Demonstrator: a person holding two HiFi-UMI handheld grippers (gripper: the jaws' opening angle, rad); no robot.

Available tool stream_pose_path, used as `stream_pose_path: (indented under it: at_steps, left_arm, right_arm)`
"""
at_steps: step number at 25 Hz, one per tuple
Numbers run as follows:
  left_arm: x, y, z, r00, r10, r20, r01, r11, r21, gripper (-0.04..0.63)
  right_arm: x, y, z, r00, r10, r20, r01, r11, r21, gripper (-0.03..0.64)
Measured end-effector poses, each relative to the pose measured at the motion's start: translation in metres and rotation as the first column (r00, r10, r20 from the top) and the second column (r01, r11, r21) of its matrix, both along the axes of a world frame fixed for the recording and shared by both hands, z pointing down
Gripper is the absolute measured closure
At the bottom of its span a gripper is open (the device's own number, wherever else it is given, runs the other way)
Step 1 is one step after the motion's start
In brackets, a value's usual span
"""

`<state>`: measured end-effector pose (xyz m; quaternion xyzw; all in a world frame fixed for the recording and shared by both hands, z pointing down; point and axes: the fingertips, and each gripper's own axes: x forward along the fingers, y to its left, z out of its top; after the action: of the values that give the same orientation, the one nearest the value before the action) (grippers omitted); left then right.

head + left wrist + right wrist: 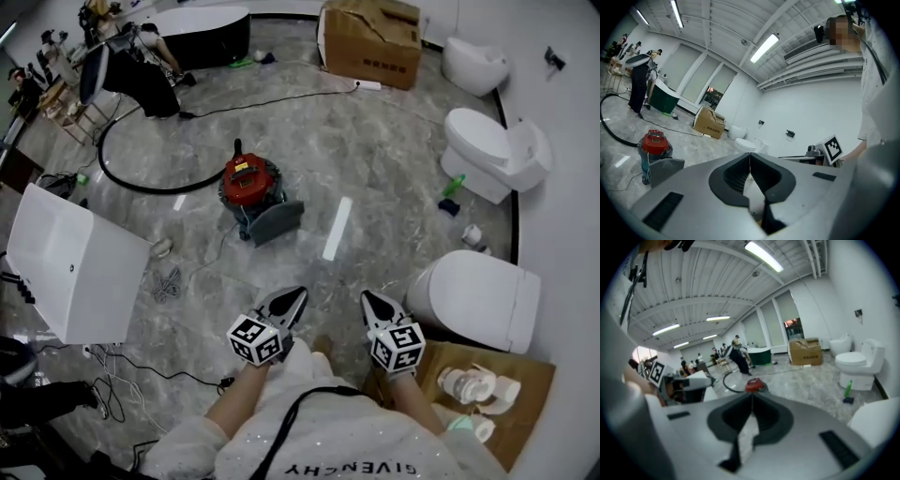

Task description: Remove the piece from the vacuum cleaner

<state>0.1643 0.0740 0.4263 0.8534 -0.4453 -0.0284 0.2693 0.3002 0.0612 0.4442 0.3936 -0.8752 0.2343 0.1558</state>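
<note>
**Both grippers closed, vacuum cleaner out on the floor**

Head view: The red vacuum cleaner [251, 181] sits on the grey floor [375, 141]. A grey piece [274, 223] touches its near side. A black hose [117, 173] curves away on its left. The left gripper [293, 298] and the right gripper [370, 300] are side by side, well apart from the vacuum cleaner, on the person's side of it. A cardboard box [372, 42] stands far behind the vacuum cleaner.

Left gripper view: The fingers are closed tight, with nothing between them. The vacuum cleaner is far off to the left of the tips.

Right gripper view: These fingers are closed too and hold nothing. The vacuum cleaner shows just above the tips, well apart from them. A white toilet [860, 363] stands to the right of the vacuum cleaner.
</note>
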Motion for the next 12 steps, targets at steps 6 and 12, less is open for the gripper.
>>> stream_pose_path:
  at_steps: [6, 12]
  left_arm:
    - [-0.007, -0.023, 0.012, 1.0, -0.01, 0.012, 0.01, 0.999, -0.032, 0.572]
    - [-0.011, -0.075, 0.025, 1.0, -0.007, -0.009, 0.007, 0.999, -0.041, 0.572]
  right_arm:
    - [0.002, -0.014, 0.015, 1.0, 0.013, 0.009, -0.013, 0.999, -0.045, 0.601]
    - [0.006, -0.052, 0.028, 0.999, 0.037, -0.024, -0.039, 0.996, -0.08, 0.601]
